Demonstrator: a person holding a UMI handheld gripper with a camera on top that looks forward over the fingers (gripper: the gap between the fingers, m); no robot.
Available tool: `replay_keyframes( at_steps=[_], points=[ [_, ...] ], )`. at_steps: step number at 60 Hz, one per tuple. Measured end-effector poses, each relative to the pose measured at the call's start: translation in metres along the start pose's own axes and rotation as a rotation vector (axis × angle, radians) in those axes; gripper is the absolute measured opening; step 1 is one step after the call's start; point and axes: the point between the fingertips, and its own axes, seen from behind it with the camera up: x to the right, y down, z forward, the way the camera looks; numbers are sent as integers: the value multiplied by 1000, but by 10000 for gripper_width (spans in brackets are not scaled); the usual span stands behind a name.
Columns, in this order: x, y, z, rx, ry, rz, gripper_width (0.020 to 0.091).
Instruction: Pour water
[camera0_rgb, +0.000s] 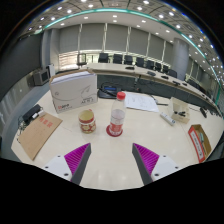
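Gripper (112, 160) spread and empty; bottle (117, 117) stands upright on the tabletop (110, 172) beyond the fingers, jar (87, 121) just left; advise a centred approach, avoiding the jar.

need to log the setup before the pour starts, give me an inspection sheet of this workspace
surface: pale beige table, bare just ahead of the claw
job's things: clear plastic bottle with a red cap and label, upright; short jar with a yellow lid left of it, apart
clutter: white cardboard box, brown flat package, white papers, red-and-green booklet
grippers: claw open, holding nothing, both containers beyond its fingers
cables: nothing seen
surroundings: office room with desks, dark chairs, windows and ceiling lights
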Motion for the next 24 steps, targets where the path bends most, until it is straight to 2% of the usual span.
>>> replay_keyframes(
  at_steps=[11, 18, 24],
  points=[
    [-27, 26, -44, -16, 3, -5, 859],
    [-35, 27, -58, 9, 14, -3, 859],
    [-44, 29, -63, 1, -4, -23, 857]
  ],
)
